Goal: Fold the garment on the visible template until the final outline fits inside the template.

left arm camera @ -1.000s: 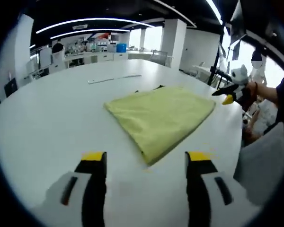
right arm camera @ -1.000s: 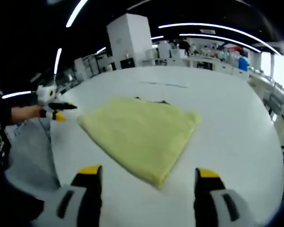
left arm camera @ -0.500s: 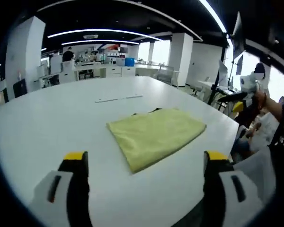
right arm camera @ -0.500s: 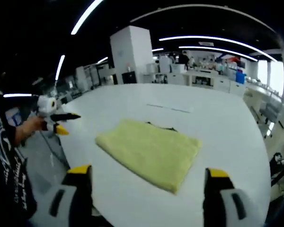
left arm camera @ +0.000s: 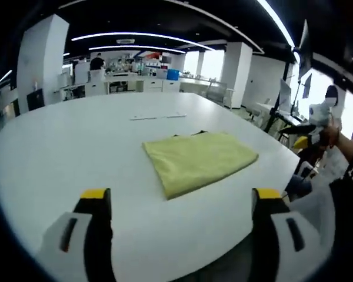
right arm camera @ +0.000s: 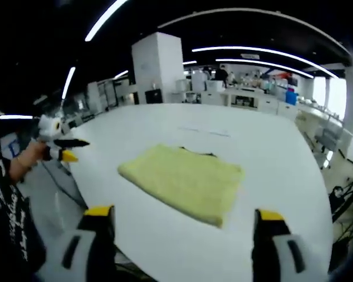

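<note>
On the white table (left arm camera: pixel 59 147) the yellow garment (left arm camera: pixel 197 160) lay folded into a compact, roughly rectangular pad near the edge closest to the person. A thin dark line (left arm camera: pixel 185 134) peeked out along its far edge, probably the template, with nearly all of it hidden under the cloth. A pale strip (left arm camera: pixel 157 116) lay farther off on the tabletop, well apart from the garment.

Compared with a second earlier, both views had pulled back and risen: the garment looked smaller and sat farther from the jaws, while its shape and place on the table seemed unchanged. That shift was the cameras' own, not the cloth's. The left gripper (left arm camera: pixel 179 202) had its jaws wide apart and held nothing; the right gripper (right arm camera: pixel 182 220) was likewise spread and empty. In the right gripper view the left gripper showed off to the side, clear of the table, in the person's hand (right arm camera: pixel 25 160).

Both tools withdrawn and nothing gripped — this read as the folding done, or very nearly. Whether the outline truly sat inside the template could not be confirmed, since only that sliver of dark edge was visible.
</note>
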A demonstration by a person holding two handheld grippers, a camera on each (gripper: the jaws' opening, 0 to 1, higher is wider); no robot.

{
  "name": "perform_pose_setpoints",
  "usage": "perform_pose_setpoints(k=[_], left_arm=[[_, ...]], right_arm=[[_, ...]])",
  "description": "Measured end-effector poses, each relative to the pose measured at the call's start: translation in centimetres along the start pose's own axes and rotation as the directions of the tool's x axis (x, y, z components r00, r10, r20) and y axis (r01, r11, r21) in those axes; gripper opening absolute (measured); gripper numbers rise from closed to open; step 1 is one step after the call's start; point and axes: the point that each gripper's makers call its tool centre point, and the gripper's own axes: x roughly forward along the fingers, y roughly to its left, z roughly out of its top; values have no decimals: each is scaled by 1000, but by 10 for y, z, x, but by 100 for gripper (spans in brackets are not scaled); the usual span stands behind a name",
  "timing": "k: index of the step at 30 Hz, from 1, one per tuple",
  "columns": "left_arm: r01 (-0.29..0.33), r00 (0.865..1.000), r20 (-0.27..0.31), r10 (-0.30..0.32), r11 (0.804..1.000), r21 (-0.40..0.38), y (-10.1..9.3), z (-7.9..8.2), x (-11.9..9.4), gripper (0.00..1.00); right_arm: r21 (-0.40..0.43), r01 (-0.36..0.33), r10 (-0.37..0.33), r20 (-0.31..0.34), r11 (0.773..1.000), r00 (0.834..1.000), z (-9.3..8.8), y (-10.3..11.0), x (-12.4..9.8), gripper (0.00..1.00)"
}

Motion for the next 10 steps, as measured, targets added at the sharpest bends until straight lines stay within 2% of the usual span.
perform_pose_setpoints(k=[3, 10], left_arm=[[-4, 1000, -24, 5, 1000, 27, -2, -5, -1, 96], [2, 999, -32, -1, 1000, 15, -5, -9, 2, 95]], right_arm=[[0, 8, -8, 2, 1000, 1000, -1, -1, 0, 98], [25, 34, -34, -7, 999, 999, -6, -7, -4, 97]])
